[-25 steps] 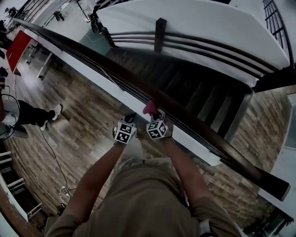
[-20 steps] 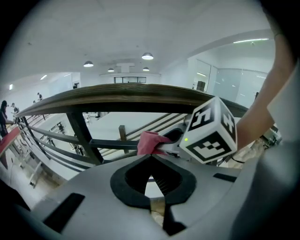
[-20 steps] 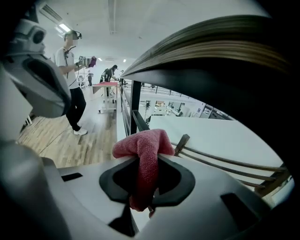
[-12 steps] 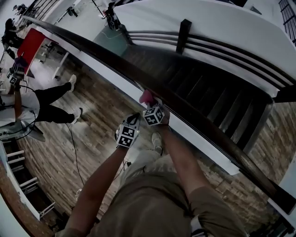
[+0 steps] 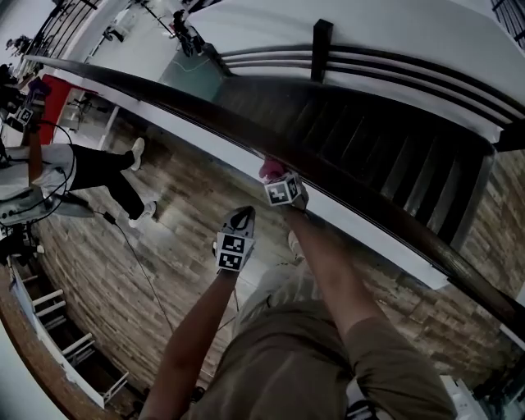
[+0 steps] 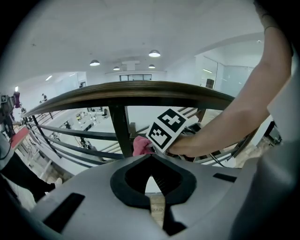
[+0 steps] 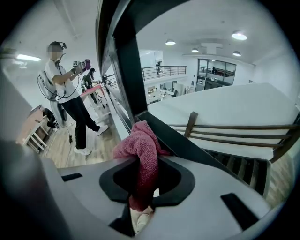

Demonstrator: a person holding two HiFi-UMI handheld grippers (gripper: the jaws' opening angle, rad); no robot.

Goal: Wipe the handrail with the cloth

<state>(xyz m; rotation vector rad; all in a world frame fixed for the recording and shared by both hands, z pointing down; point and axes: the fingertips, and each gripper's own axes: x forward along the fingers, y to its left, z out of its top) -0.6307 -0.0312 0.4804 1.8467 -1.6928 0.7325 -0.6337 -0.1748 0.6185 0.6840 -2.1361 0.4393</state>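
A dark wooden handrail [image 5: 205, 111] runs diagonally across the head view, above a stairwell. My right gripper [image 5: 277, 176] is shut on a pink cloth [image 5: 271, 170] and holds it against the near side of the rail. In the right gripper view the cloth [image 7: 143, 154] hangs between the jaws and bunches against a dark baluster [image 7: 129, 61]. My left gripper [image 5: 238, 223] hangs lower and to the left, away from the rail, shut with nothing in it. From the left gripper view the handrail [image 6: 140, 91] arches overhead and the cloth [image 6: 140, 146] shows beside the right gripper's marker cube [image 6: 166, 129].
Dark stairs [image 5: 385, 164] drop away beyond the rail, bounded by a white wall [image 5: 369, 25]. A person [image 5: 82, 176] stands on the wooden floor [image 5: 164, 238] at the left, also in the right gripper view [image 7: 70, 98]. A cable [image 5: 139, 271] trails on the floor. A red table [image 5: 57, 94] stands far left.
The right gripper has slid the cloth along the rail, up and away from me. The left gripper has dropped lower. The person at the left has walked nearer.
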